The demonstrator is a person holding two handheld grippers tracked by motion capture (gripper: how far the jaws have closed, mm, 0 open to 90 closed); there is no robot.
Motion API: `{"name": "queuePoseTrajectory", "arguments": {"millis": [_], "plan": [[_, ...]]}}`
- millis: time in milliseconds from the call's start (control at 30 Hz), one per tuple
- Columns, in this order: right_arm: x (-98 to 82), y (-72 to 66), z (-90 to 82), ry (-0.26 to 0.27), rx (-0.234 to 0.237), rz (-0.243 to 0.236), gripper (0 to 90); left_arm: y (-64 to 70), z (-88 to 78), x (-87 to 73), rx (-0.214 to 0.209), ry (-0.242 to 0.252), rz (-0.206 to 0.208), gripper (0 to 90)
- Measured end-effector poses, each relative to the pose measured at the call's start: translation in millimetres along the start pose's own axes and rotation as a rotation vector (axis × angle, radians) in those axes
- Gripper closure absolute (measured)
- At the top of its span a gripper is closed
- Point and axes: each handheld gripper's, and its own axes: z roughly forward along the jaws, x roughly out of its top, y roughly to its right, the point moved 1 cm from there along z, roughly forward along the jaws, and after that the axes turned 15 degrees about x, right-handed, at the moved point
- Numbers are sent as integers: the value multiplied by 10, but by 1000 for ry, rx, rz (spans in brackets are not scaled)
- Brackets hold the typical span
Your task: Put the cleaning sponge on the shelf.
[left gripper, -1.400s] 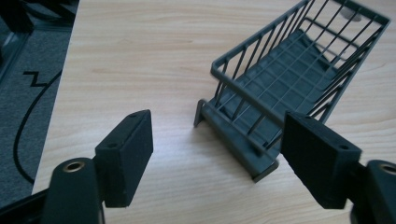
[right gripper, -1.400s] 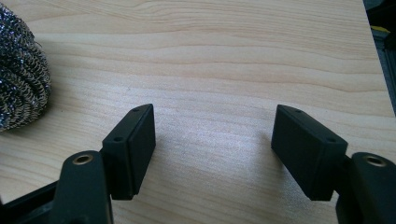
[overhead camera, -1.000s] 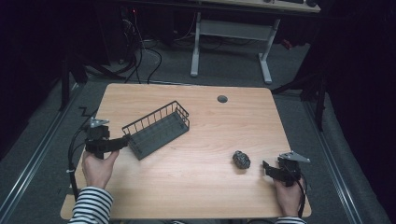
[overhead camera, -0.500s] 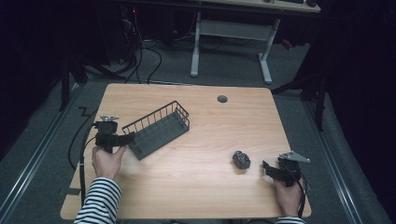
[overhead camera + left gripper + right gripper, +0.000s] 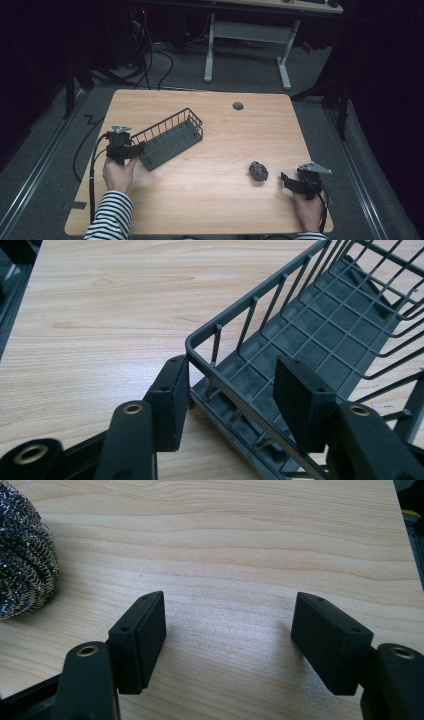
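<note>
While the left gripper straddles the near corner of a dark wire basket, its jaws stand apart, one outside the rim and one inside over the mesh floor, with no squeeze on the wire yet. In the left gripper view the outer pad sits just against the basket's corner post while the inner one is clear of the wall. The basket lies at an angle on the left half of the wooden table. It looks rigid and light, likely to slide or pivot on the smooth wood if nudged; the top rim or an upright near the corner seems the soundest hold. Across the table, the right gripper rests low with jaws spread wide and empty, just beside a steel-wool scourer. That scourer appears springy and featherweight, and would probably compress under a pinch across its middle.
</note>
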Motion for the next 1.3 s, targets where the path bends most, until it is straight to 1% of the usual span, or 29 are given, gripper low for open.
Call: {"name": "queuePoseTrajectory", "arguments": {"millis": [100,267,600,733,767,800,1000,1100,1167,1200,1267,1300], "plan": [[0,0,0,0,0,0,303,19,6,5,6,3,3,510],[0,0,0,-1,0,0,303,56,2,1,3,5,10,525],[1,0,-1,-2,0,0,303,186,-6,1,-17,10,29,529],[1,-1,-1,-2,0,0,303,262,-8,6,-26,14,36,529],[1,0,0,-2,0,0,303,304,-7,16,-29,16,43,529],[1,0,0,-2,0,0,303,304,-7,16,-29,16,43,528],[1,0,-1,-2,0,0,303,432,-1,43,-52,15,63,526],[1,0,-1,-2,0,0,303,510,-1,59,-58,19,74,523],[1,-1,0,-2,0,0,303,590,2,70,-70,24,86,517],[1,-1,0,-2,0,0,303,590,2,70,-70,24,86,516],[1,-1,0,-2,0,0,303,641,10,74,-84,26,83,515],[1,-1,0,-2,0,1,303,689,13,76,-90,29,84,515]]}}
